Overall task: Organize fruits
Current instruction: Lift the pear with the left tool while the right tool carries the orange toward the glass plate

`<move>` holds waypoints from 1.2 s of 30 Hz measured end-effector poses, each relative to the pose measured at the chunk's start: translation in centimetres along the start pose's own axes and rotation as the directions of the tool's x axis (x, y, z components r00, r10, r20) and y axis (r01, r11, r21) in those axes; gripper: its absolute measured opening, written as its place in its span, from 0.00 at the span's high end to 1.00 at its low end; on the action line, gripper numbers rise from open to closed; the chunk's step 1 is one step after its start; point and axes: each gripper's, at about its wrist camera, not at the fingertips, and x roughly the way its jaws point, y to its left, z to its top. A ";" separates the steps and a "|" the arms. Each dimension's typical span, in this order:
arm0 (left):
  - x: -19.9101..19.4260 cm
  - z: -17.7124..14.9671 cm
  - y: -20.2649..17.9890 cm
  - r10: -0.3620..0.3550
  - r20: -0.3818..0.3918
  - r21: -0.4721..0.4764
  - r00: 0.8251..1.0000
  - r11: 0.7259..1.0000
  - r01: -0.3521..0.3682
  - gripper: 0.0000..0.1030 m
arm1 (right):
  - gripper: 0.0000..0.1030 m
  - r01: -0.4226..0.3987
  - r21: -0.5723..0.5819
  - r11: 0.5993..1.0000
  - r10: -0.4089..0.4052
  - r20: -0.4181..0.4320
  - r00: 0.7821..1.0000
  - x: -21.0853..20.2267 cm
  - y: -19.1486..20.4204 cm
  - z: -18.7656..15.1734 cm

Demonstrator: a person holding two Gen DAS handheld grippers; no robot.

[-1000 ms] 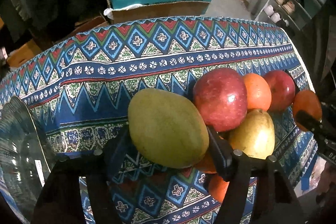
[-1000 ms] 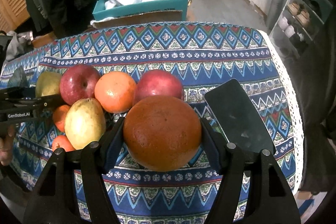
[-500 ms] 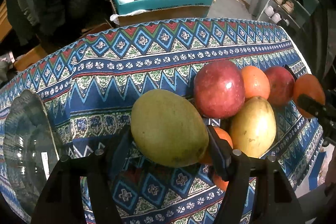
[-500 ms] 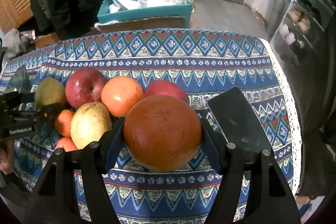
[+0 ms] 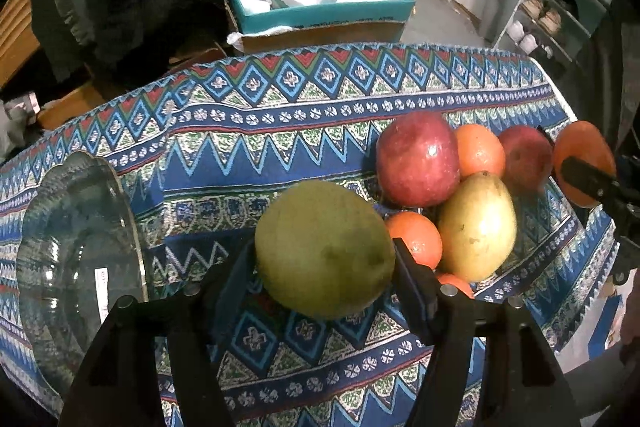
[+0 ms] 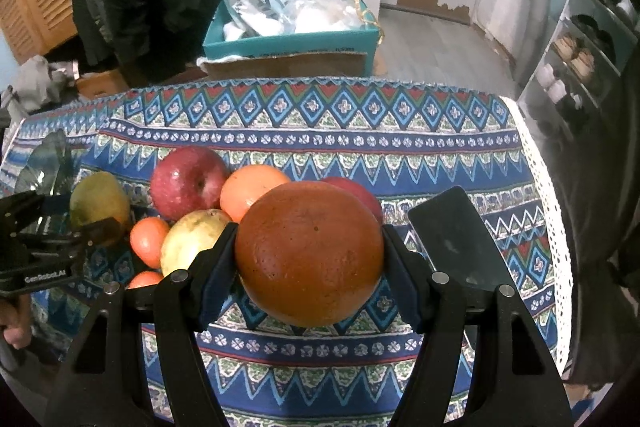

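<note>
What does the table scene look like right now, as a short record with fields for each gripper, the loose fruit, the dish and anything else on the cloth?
left gripper: shut on green mango; jaws have just been closing
right gripper: shut on large orange
loose fruit: red apple, yellow mango, small orange
dish: glass plate, left of pile
other: black phone on tablecloth

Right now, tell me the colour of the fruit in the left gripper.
Dull yellow-green mango, clearest in the left wrist view.
</note>
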 end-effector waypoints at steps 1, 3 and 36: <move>-0.3 0.0 0.1 -0.001 0.006 -0.004 1.000 1.000 0.001 0.33 | 0.33 -0.001 -0.001 1.000 0.001 0.006 1.000 -0.2 0.1 0.1; -1.1 0.0 0.3 0.001 0.020 -0.006 1.000 1.000 -0.001 0.34 | 0.33 -0.004 -0.004 1.000 0.004 0.019 1.000 -0.6 0.3 0.3; -10.4 -0.6 3.2 0.022 0.223 -0.049 0.975 0.999 -0.012 0.34 | 0.33 -0.045 -0.096 0.994 0.059 0.152 0.987 -4.8 6.1 3.2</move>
